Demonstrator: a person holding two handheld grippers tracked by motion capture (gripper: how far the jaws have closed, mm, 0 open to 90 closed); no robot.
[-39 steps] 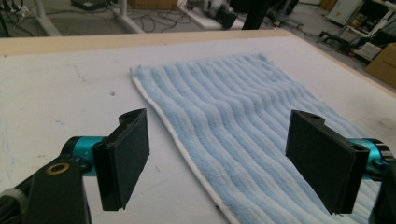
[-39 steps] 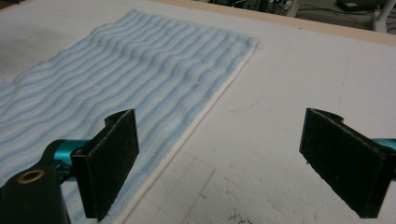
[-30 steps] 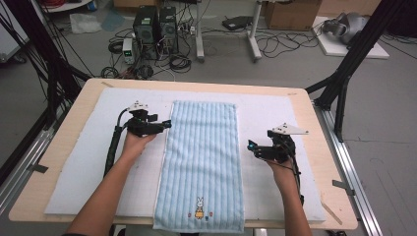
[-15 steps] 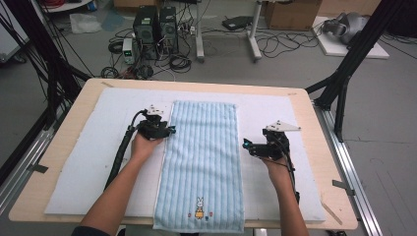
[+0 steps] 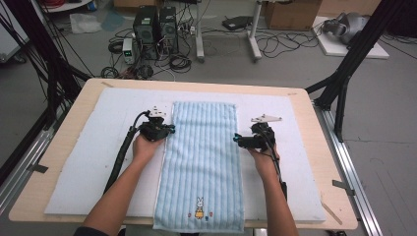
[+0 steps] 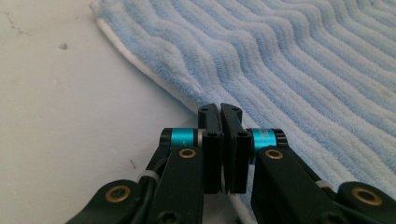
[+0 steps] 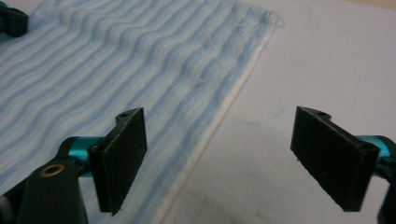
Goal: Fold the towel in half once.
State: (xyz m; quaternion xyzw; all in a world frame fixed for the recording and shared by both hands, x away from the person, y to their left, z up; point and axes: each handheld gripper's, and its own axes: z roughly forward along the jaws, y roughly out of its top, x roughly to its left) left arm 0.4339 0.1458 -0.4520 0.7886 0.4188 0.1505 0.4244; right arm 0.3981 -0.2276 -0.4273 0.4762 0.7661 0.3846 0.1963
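With the left gripper [image 6: 220, 112] clenched on the towel's [image 5: 201, 147] left hem, the right gripper [image 7: 219, 158], jaws closing but still released, should straddle the towel's right hem squarely before pinching.

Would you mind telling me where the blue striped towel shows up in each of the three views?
High view: blue striped towel lies lengthwise mid-table on the white mat.
Left gripper view: it covers the upper right.
Right gripper view: it covers the left and top.
Shared landmark: the towel's pale hem against the mat.
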